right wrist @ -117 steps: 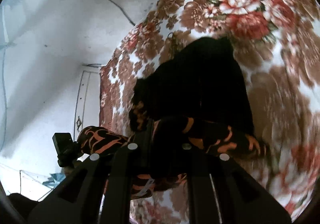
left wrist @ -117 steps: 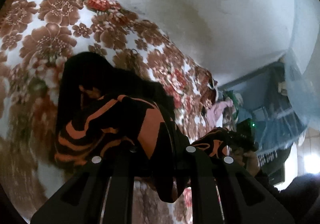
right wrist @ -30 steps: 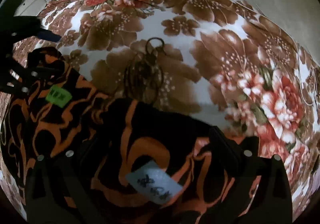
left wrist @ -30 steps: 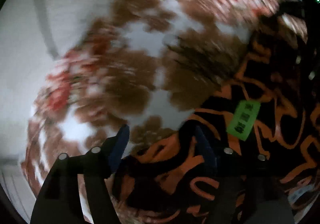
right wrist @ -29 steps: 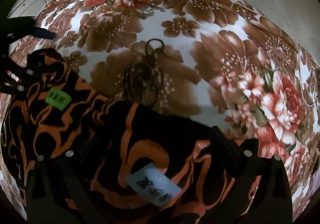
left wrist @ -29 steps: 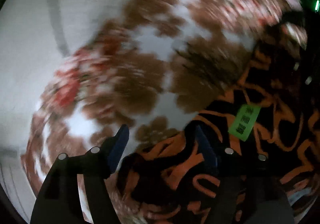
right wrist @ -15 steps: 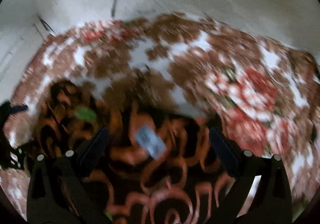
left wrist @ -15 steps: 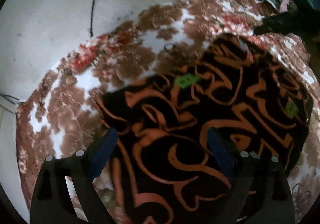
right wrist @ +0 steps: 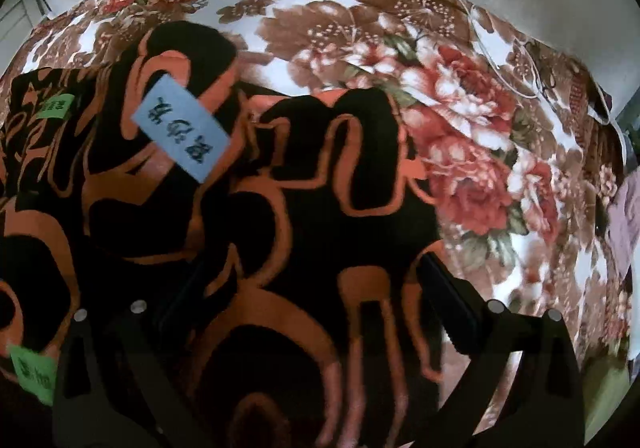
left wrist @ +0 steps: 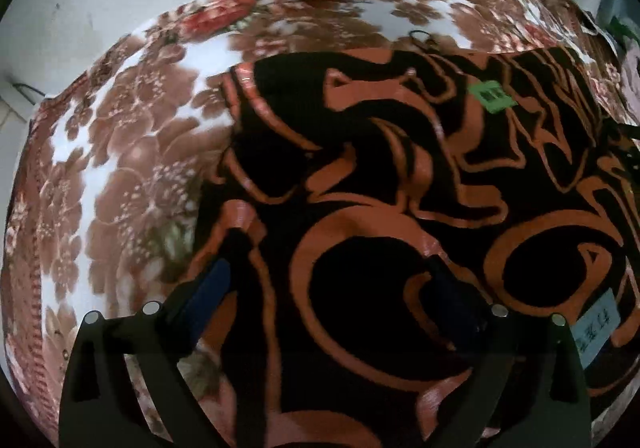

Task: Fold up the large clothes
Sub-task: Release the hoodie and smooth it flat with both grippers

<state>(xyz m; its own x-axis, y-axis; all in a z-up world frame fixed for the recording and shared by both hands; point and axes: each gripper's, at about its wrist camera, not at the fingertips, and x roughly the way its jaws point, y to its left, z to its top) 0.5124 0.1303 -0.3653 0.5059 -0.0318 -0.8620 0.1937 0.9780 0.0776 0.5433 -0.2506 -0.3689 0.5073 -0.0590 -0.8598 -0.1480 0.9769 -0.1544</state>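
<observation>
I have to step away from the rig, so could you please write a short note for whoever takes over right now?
Left tongs: open, holding nothing, above the garment's left part.
Right tongs: open, holding nothing, above its right part.
The black and orange garment lies spread on the floral blanket, with a blue tag and green tags stuck on it.
Done: the garment is laid out.
Left: smooth the bunched right edge, then make the folds, as none is visible yet.
</observation>
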